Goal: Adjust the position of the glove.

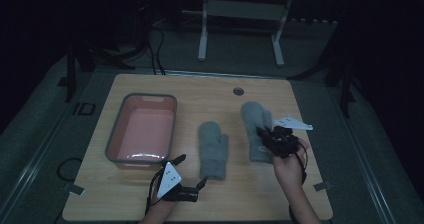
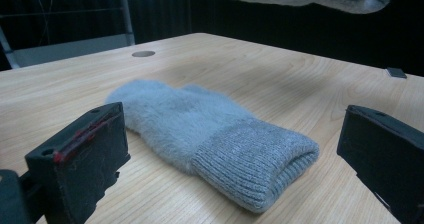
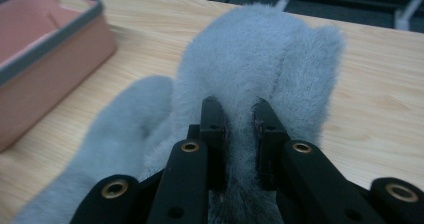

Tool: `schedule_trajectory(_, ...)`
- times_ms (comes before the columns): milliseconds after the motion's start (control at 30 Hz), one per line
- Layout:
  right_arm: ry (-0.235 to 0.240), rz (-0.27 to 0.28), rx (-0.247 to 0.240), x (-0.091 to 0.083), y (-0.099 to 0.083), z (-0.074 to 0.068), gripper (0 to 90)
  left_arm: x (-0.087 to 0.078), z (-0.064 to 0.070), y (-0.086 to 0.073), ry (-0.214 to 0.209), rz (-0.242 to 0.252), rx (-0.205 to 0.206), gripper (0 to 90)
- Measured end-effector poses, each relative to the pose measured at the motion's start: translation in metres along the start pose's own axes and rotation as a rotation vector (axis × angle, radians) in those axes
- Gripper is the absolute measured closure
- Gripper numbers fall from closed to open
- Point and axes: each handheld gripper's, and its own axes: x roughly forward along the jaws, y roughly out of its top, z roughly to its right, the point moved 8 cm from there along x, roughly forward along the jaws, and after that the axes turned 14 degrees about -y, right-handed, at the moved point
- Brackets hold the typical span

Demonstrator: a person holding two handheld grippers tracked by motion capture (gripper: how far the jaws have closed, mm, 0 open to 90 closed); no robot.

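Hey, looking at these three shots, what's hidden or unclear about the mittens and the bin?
- Held mitten: cuff hidden behind the right gripper, right gripper view.
- Pink bin: cut off by the left edge, same view.
- Flat mitten: underside against the table, left gripper view.

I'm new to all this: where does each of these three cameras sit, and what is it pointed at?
High view: fixed above the person's side, looking forward and down on the wooden table; both forearms enter from the bottom.
Left gripper view: rides the left gripper, looking along its open jaws at the lying mitten.
Right gripper view: rides the right gripper, jaws pinching the held mitten, the pink bin to one side.
Shared: the lying mitten is seen in all three views.
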Motion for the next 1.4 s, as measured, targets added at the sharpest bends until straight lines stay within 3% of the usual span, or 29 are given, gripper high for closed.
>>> schedule_trajectory(267,0.067,0.004,0.012,0.007,0.008,-0.048,79.4,-0.001,0.002,0.0,-0.007,0.012,0.002,0.3)
schedule_trajectory(633,0.122,-0.055,0.013,0.026,-0.007,-0.102,79.4,-0.003,0.006,0.003,-0.029,0.035,0.001,0.3)
schedule_trajectory(933,0.13,-0.136,0.028,0.049,-0.037,-0.129,79.4,-0.005,0.005,0.004,-0.005,0.045,0.014,0.3)
schedule_trajectory(1233,0.124,-0.175,0.028,0.065,-0.054,-0.137,78.5,-0.005,0.005,0.004,-0.014,0.049,0.005,0.2)
schedule_trajectory(1400,0.137,-0.177,0.033,0.07,-0.065,-0.142,73.8,-0.005,0.005,0.005,-0.016,0.056,-0.002,0.2)
